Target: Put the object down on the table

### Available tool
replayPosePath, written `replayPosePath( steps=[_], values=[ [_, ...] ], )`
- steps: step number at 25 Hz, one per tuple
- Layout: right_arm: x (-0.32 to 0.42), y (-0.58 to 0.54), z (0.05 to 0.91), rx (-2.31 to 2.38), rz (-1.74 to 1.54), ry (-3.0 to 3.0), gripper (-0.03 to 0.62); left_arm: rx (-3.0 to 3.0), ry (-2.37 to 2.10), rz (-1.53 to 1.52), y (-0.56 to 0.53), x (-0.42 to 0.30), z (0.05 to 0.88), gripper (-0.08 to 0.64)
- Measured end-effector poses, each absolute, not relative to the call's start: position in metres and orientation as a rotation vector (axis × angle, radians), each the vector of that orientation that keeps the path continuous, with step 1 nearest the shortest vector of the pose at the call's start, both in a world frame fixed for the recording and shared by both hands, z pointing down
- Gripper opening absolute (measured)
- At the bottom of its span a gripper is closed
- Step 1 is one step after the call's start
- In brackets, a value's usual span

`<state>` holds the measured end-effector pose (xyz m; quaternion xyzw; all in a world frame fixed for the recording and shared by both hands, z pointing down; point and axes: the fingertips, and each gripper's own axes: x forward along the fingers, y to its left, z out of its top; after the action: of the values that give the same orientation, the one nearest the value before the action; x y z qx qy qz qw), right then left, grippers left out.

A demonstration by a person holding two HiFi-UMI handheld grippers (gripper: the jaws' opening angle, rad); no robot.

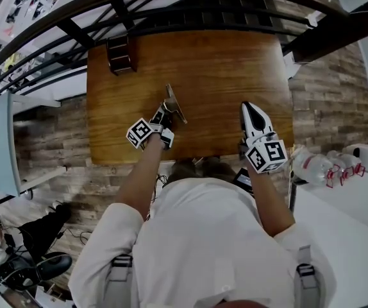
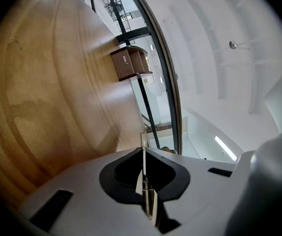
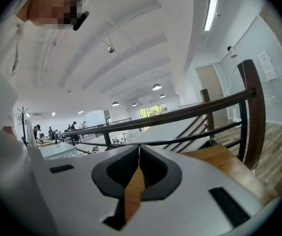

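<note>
A thin flat grey strip [image 1: 175,102] is pinched in my left gripper [image 1: 167,111], just above the wooden table [image 1: 222,69] near its middle front. In the left gripper view the strip [image 2: 143,168] shows edge-on as a pale line between the shut jaws of the left gripper [image 2: 142,154]. It sticks out a little past their tips. My right gripper [image 1: 249,108] rests over the table's front right, pointing away from me. In the right gripper view the right gripper [image 3: 139,150] has its jaws closed, with nothing between them.
A small brown wooden box [image 1: 121,54] stands at the table's far left corner, also seen as the brown box [image 2: 129,64] ahead of the left gripper. A dark railing [image 1: 171,11] runs behind the table. Plastic bottles [image 1: 315,165] lie on a white surface to my right.
</note>
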<state>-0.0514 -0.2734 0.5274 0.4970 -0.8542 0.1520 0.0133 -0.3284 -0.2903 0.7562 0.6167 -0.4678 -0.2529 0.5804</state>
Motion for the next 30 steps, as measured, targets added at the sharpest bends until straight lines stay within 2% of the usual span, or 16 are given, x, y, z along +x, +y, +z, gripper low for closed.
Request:
replayPosePath(
  steps=[30],
  values=[
    [-0.036, -0.279, 0.534, 1.576, 0.524, -2.64, 0.025, 1.322, -1.147, -0.466, -0.284, -0.319, 0.785, 0.017]
  ],
)
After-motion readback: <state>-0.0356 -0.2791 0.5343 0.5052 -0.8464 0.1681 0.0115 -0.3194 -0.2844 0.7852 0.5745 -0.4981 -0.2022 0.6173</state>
